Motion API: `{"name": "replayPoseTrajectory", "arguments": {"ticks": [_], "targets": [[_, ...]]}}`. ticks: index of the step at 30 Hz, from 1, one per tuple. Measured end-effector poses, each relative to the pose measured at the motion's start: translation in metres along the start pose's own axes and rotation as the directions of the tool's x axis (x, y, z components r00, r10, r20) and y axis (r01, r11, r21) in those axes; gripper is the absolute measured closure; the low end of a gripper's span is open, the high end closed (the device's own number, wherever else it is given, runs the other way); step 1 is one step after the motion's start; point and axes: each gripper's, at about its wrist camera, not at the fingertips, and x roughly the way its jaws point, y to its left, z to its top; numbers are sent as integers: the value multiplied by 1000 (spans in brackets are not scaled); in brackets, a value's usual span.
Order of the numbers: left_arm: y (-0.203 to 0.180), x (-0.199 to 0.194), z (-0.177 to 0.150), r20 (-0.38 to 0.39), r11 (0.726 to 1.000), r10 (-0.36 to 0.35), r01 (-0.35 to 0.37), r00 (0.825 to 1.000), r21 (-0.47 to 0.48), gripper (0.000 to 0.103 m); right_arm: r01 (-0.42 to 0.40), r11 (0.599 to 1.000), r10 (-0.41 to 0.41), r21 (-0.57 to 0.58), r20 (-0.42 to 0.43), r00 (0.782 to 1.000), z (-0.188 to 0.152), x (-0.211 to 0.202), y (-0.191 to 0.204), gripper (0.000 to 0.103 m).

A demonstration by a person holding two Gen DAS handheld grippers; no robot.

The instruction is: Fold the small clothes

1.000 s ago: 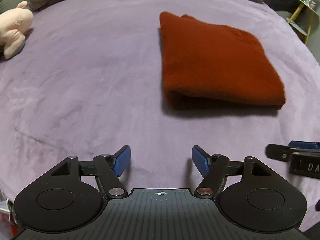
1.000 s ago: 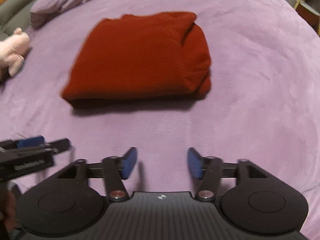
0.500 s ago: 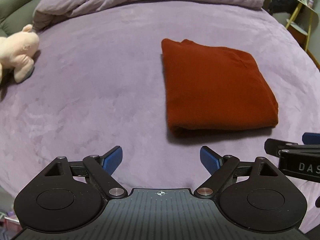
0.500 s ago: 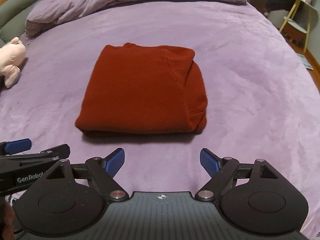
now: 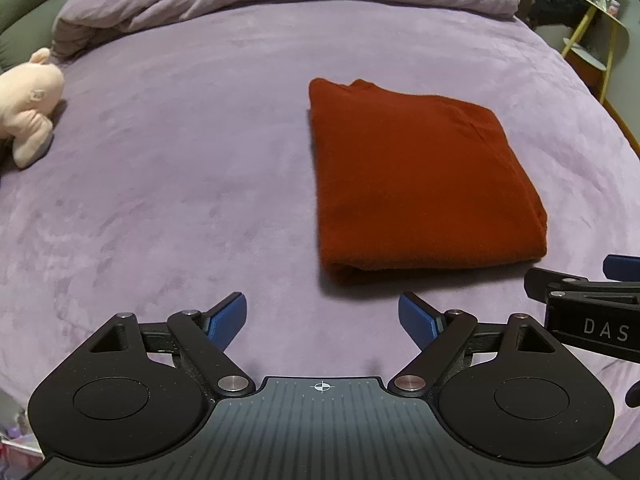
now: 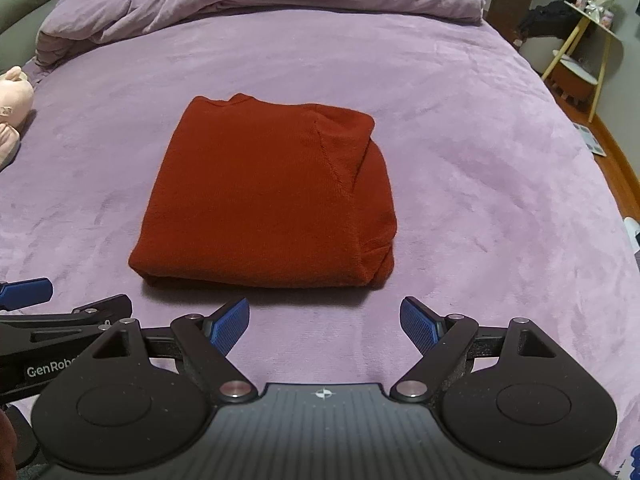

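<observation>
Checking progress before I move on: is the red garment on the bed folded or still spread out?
Folded. The red garment lies as a compact rectangle with stacked layers at its near edge, on the purple bed.

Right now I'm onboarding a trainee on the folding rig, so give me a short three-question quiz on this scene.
1. True or false: the red garment lies folded on the purple bedspread.
2. Is anything between the fingers of the left claw or the right claw?
3. Which lies at the bed's left edge: A) a pink plush toy, B) a shoe, C) a book?

Key: 1 true. 2 no, both are open and empty, short of the garment. 3 A.
</observation>
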Motion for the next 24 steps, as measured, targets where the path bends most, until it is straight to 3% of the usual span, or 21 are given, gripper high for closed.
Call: {"name": "replayPoseTrajectory", "arguments": {"ticks": [24], "targets": [[-4,-4,3,14,1000,-7,7,1000,-3,15,16,1000,-16,16,10,1000,-1,2,-9,20]]}}
